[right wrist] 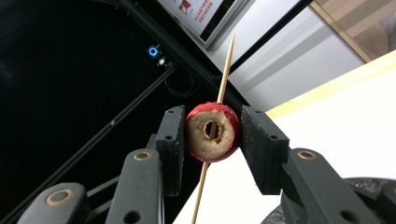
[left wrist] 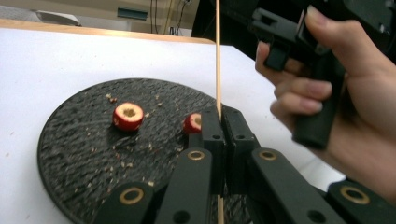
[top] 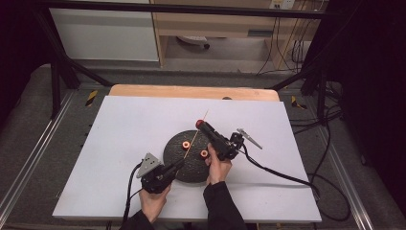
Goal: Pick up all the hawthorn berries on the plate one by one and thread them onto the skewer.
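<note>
Gripping a thin wooden skewer (left wrist: 217, 56) between clenched jaws, the left tool (left wrist: 222, 122) is holding it slanting up over the dark round plate (top: 168, 149) on the white desk (top: 124, 129). The right tool (right wrist: 212, 133) is grasping a cored red fruit slice (right wrist: 212, 132), with the skewer passing through its hole. Two more red slices (left wrist: 128, 115) are lying on the plate, well apart.

Thin pale wooden skewer (left wrist: 217, 56), matt black plastic gripper (right wrist: 212, 140) with brass-coloured pivots, glossy red fruit ring (right wrist: 212, 132) with dry pale flesh, rough dark stone-like round plate (left wrist: 70, 154) dusted with crumbs, smooth matt white worktop (top: 119, 139), bare wood along its far edge.
</note>
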`<state>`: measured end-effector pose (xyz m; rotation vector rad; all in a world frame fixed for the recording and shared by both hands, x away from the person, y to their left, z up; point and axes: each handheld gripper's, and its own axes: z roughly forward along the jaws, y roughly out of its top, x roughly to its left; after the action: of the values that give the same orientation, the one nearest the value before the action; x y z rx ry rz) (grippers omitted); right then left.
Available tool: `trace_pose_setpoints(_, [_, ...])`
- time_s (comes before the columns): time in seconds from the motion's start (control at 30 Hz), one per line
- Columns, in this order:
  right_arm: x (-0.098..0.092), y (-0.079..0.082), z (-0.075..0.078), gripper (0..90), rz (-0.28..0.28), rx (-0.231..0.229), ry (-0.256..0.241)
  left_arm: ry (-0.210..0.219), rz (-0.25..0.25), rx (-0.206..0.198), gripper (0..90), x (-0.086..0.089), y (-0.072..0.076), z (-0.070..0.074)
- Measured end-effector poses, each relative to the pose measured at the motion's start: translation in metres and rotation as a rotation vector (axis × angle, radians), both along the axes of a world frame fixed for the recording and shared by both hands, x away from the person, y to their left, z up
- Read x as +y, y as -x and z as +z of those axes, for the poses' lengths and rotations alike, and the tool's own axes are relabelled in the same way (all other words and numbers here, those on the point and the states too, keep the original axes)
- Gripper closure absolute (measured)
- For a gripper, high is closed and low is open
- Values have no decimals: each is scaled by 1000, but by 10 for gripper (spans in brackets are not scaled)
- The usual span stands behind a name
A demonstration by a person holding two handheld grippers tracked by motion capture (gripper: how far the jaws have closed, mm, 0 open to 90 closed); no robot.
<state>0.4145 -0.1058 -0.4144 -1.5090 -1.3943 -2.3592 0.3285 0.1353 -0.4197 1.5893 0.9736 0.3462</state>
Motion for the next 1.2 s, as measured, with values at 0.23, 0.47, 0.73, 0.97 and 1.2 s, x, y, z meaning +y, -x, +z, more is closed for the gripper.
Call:
trace_pose_setpoints(0.23, [3, 9, -5, 616, 30, 4, 38, -1, -3, -8, 884, -5, -9, 4])
trace_pose_setpoints(0.47, [6, 17, -8, 616, 62, 13, 71, -14, -12, -20, 884, -7, -14, 6])
trace_pose_setpoints(0.73, [8, 24, -14, 615, 94, 25, 122, -22, -9, -25, 884, -9, -17, 5])
trace_pose_setpoints(0.97, [9, 28, -15, 611, 116, 43, 157, -18, -21, -13, 884, -9, -18, 3])
trace_pose_setpoints(1.2, [5, 28, -9, 499, 127, 30, 235, -22, -22, -15, 885, 1, -18, 4])
